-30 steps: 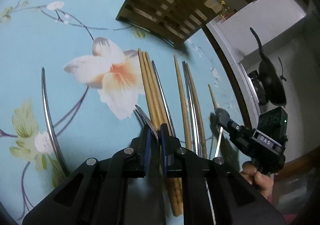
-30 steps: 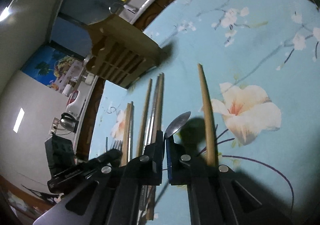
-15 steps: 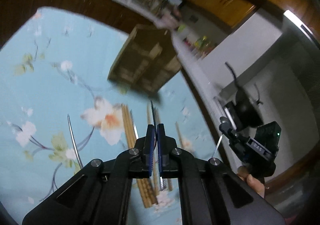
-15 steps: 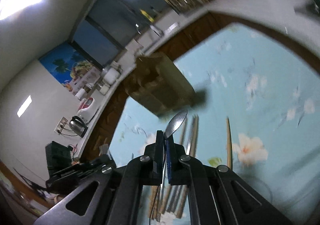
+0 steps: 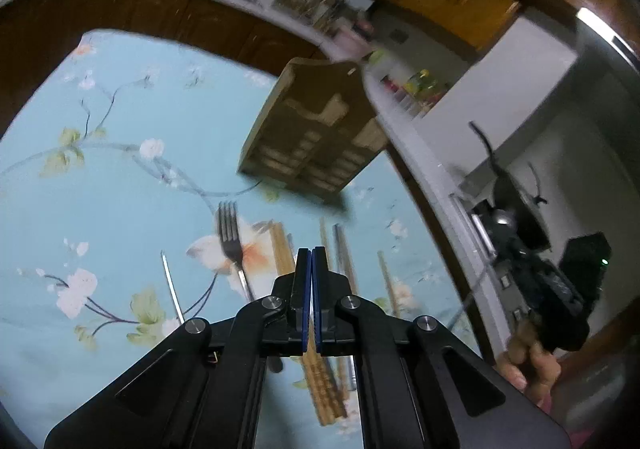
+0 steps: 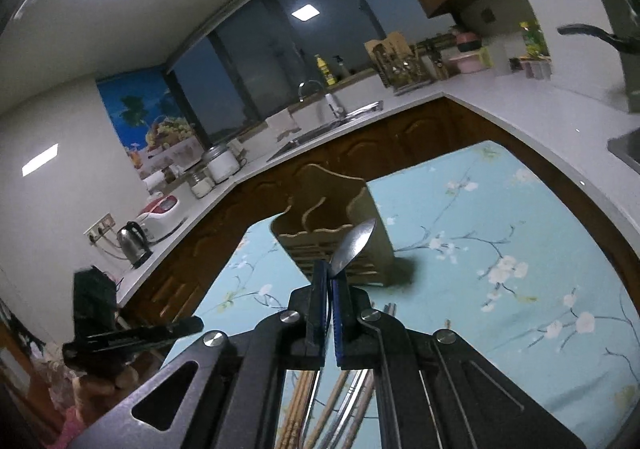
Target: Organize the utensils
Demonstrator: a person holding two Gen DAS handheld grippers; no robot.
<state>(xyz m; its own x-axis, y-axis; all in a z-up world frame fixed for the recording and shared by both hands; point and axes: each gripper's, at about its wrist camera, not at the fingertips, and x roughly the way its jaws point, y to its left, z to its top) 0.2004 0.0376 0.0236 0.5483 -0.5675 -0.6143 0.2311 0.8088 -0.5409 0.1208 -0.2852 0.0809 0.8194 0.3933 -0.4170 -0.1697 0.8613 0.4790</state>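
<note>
the left gripper has its blue pads pressed fully together. a fork rises just left of the pads, tines pointing to the far side, its long axis running near to far. its handle goes down behind the black fingers, so it is hard to see if the pads really pinch it. the whole left view is blurred.

the right gripper is pinching a spoon. only the bowl shows, pointing up and a little to the right, toward the far side; the handle is hidden between the pads and below them.

the wooden utensil holder stands on the far part of the blue flowered tablecloth, behind the spoon bowl. its lower front is partly covered by the gripper.

the chopsticks lie on the cloth under both grippers, long axes near to far, but their near ends are cut off by the gripper bodies. one thin metal piece lies alone at the left; what it is i cannot tell.

at the right edge of the left view, a hand holds the other gripper, dark and unclear.
</note>
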